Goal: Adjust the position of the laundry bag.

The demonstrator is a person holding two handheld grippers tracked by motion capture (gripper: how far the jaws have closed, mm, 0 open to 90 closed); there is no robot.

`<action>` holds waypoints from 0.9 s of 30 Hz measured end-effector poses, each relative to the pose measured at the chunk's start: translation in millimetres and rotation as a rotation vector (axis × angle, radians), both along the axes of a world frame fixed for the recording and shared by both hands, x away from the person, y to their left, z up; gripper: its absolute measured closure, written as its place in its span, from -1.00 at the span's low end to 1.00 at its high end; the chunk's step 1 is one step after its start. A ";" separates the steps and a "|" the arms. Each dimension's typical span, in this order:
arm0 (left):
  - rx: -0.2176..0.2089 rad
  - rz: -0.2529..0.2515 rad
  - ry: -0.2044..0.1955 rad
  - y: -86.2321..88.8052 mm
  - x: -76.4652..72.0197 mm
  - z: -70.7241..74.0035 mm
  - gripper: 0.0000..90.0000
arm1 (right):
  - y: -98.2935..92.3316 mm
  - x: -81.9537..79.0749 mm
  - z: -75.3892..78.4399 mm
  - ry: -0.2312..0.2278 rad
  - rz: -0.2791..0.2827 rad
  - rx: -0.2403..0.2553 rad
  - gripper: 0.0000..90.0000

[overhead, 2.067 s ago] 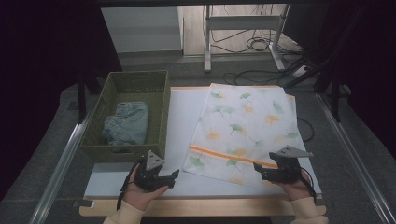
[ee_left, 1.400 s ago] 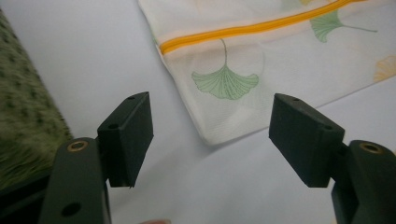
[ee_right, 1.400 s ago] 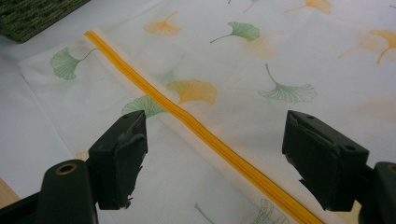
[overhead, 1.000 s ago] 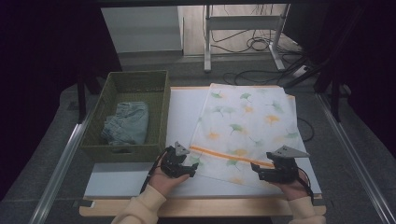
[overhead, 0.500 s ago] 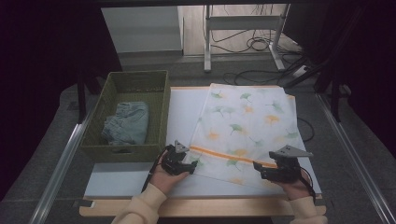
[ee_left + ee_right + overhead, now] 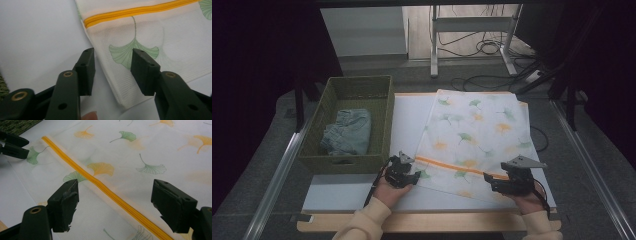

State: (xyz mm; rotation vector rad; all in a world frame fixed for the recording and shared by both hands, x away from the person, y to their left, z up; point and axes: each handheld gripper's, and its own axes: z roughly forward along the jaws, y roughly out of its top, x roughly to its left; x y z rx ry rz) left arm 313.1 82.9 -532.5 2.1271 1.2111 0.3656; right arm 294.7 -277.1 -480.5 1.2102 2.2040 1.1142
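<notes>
Left gripper [image 6: 111, 72] astride the near corner of the white mesh laundry bag with ginkgo-leaf print and orange zipper [image 6: 150, 37] — jaws just closing, pads not yet pressing. Right gripper [image 6: 115, 202] spread wide over the zipper. Farther off — green woven basket [image 6: 382, 95].

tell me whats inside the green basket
A crumpled grey-blue cloth lies inside the basket, towards its near end; the far part of the floor looks bare. Anything under the cloth is covered, and the near wall hides the floor just behind it.
</notes>
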 end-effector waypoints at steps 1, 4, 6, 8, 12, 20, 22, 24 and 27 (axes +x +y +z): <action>0.001 0.002 -0.002 0.0 0.0 -0.1 0.26 | 0.2 0.1 -0.1 0.001 0.000 0.000 -0.49; 0.002 0.002 -0.001 0.2 -0.1 0.2 0.34 | 0.6 0.4 -0.8 0.003 -0.006 -0.003 -0.49; 0.005 0.000 0.004 -0.2 -0.9 1.1 0.47 | 0.7 0.3 -0.9 0.004 -0.008 -0.002 -0.49; 0.001 -0.009 0.006 -1.4 -1.8 1.2 0.63 | 0.5 0.1 -0.7 0.003 -0.010 -0.003 -0.49; -0.014 -0.018 0.014 -1.7 -1.7 1.1 0.86 | -0.8 0.6 -0.8 0.003 -0.014 -0.002 -0.49; -0.033 -0.015 0.023 -0.9 -1.4 1.2 0.97 | -2.6 0.6 -0.1 0.001 -0.021 0.000 -0.49; -0.035 -0.015 0.024 -0.6 -1.9 1.8 0.98 | -3.2 0.8 -0.1 0.002 -0.025 0.002 -0.49; -0.036 -0.016 0.023 -0.3 -2.2 2.3 0.98 | -3.6 1.0 -0.4 0.002 -0.029 0.000 -0.49; -0.038 -0.016 0.016 0.0 -4.1 4.0 0.98 | -4.2 0.9 -0.7 0.004 -0.032 -0.004 -0.49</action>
